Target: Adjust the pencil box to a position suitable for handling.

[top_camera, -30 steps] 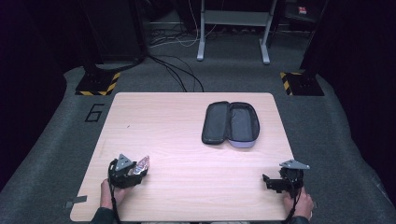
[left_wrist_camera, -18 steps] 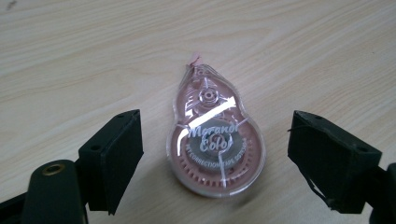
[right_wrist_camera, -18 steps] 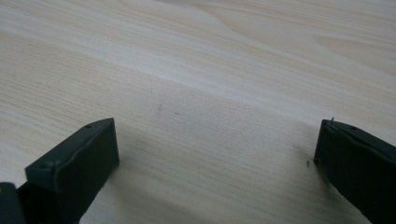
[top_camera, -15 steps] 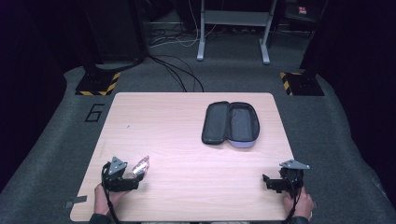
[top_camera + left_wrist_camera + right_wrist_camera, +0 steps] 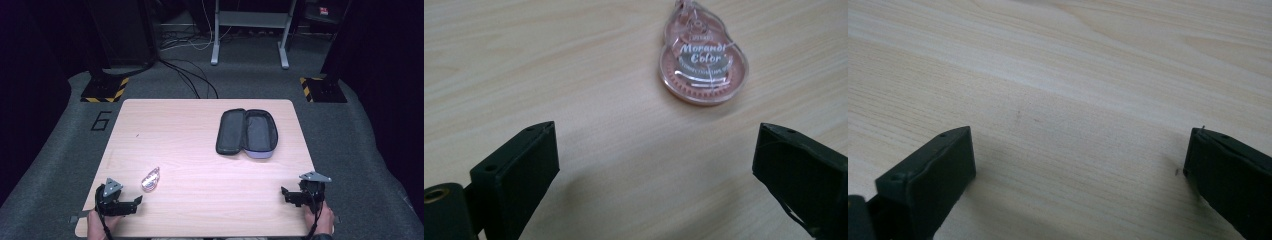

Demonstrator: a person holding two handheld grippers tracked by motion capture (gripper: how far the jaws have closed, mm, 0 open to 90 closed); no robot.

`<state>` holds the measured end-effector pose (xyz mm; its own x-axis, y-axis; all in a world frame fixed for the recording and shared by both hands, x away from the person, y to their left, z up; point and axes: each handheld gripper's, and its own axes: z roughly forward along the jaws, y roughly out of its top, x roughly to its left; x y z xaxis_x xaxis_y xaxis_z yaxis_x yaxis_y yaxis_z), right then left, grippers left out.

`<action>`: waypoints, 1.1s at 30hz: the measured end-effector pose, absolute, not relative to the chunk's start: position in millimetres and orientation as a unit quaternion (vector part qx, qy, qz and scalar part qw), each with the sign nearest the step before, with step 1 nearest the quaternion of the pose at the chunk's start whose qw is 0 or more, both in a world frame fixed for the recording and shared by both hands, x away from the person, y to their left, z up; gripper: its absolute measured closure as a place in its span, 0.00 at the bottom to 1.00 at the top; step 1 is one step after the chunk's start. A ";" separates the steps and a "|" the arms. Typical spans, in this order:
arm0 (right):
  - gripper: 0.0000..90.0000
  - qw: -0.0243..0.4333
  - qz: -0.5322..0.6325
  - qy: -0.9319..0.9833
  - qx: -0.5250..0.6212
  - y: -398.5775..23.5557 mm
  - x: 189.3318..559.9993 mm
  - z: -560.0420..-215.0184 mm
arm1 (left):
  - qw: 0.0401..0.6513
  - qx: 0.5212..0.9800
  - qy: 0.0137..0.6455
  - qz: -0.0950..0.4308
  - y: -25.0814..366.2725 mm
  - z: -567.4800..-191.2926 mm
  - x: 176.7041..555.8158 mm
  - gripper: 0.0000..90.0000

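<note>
My left gripper (image 5: 654, 165) gaped wide, holding nothing; the pink correction tape (image 5: 702, 60) lay flat on the table (image 5: 549, 65) just ahead of its jaws. My right gripper (image 5: 1078, 170) gaped wide too, empty.

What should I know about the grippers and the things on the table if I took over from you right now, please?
Left gripper: open, empty, near the table's front left edge.
Right gripper: open, empty, front right.
Correction tape: lying flat on the table, just ahead of the left gripper, untouched by its jaws.
Pencil case: unzipped and lying open at the far right.
Done: nothing is in the case.
Left, probably: pick up the tape and place it in the case.
</note>
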<state>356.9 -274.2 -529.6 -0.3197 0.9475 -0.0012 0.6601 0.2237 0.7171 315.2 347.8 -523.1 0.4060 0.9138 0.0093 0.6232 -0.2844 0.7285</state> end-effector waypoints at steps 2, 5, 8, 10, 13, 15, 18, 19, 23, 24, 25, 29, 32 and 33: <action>0.00 0.225 0.318 0.749 0.536 -274.5 357.4 -529.5 | 0.328 0.775 0.495 0.215 348.7 -523.9 315.0 0.04; 0.00 0.225 0.319 0.749 0.536 -274.6 357.5 -529.6 | 0.322 0.780 0.494 0.211 348.3 -529.3 317.4 0.02; 0.00 0.225 0.319 0.749 0.536 -274.6 357.5 -529.6 | 0.329 0.777 0.494 0.211 351.3 -530.7 318.4 0.02; 0.00 0.225 0.319 0.749 0.535 -274.7 357.7 -529.7 | 0.330 0.779 0.491 0.210 352.0 -530.9 319.4 0.01; 0.00 0.224 0.322 0.760 0.518 -278.7 356.1 -529.9 | 0.331 0.779 0.487 0.216 352.5 -532.0 320.4 0.01; 0.00 0.221 0.321 0.760 0.521 -277.3 356.2 -529.5 | 0.329 0.779 0.489 0.215 352.3 -531.8 321.0 0.00; 0.00 0.219 0.321 0.765 0.513 -278.1 358.9 -529.4 | 0.328 0.774 0.496 0.218 351.2 -532.0 323.7 0.00; 0.00 0.218 0.321 0.765 0.513 -278.1 359.7 -529.2 | 0.329 0.773 0.497 0.218 351.0 -532.1 324.0 0.00; 0.00 0.204 0.315 0.761 0.529 -276.2 366.6 -524.8 | 0.333 0.769 0.501 0.217 350.1 -532.7 324.1 0.00; 0.00 0.200 0.319 0.759 0.531 -275.7 368.8 -523.1 | 0.333 0.769 0.501 0.217 350.1 -532.7 324.1 0.00; 0.00 0.198 0.321 0.756 0.535 -274.8 371.3 -519.1 | 0.333 0.769 0.501 0.217 350.1 -532.7 324.0 0.00; 0.01 0.206 0.339 0.746 0.534 -271.1 383.5 -503.8 | 0.330 0.770 0.501 0.217 350.4 -532.3 323.9 0.01; 0.01 0.198 0.344 0.747 0.534 -266.5 400.6 -492.5 | 0.328 0.766 0.506 0.220 351.2 -532.2 324.2 0.01; 0.01 0.199 0.348 0.746 0.531 -265.8 404.1 -490.7 | 0.329 0.763 0.511 0.222 351.0 -532.5 324.2 0.01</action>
